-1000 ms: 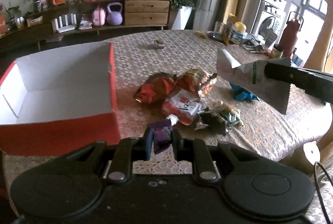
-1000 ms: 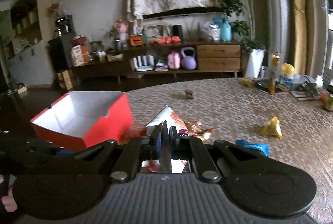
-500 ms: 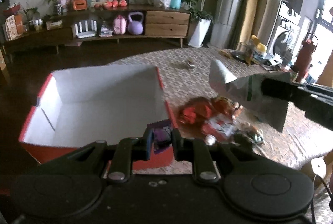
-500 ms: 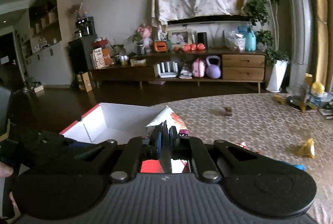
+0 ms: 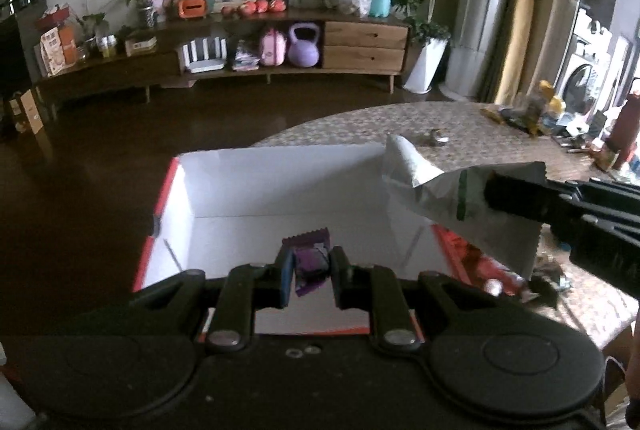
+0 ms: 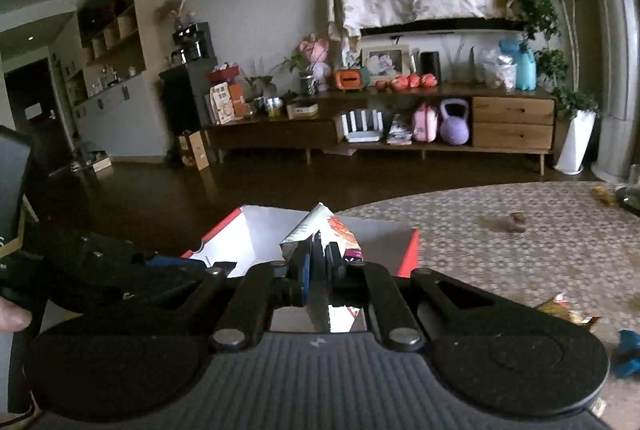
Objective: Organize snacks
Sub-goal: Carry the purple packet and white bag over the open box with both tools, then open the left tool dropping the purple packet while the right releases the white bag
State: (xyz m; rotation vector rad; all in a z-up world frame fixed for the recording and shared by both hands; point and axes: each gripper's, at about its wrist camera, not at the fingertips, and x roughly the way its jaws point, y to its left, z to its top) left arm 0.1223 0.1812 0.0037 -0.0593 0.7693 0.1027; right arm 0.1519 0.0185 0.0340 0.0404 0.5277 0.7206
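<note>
Purple wrapper (image 5: 310,262) clamped in left tongs (image 5: 310,276), silver packet (image 6: 320,242) in right tongs (image 6: 319,266), both over red box (image 5: 280,198).

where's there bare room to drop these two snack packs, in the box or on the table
The red box has a bare white floor between its walls, right under the purple packet in the left gripper. The silver pouch in the right gripper hangs over its right wall. Beyond that wall the table is crowded with wrappers.

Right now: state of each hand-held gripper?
Left hand-held gripper: closed on purple snack packet, over red box.
Right hand-held gripper: closed on silver snack bag.
</note>
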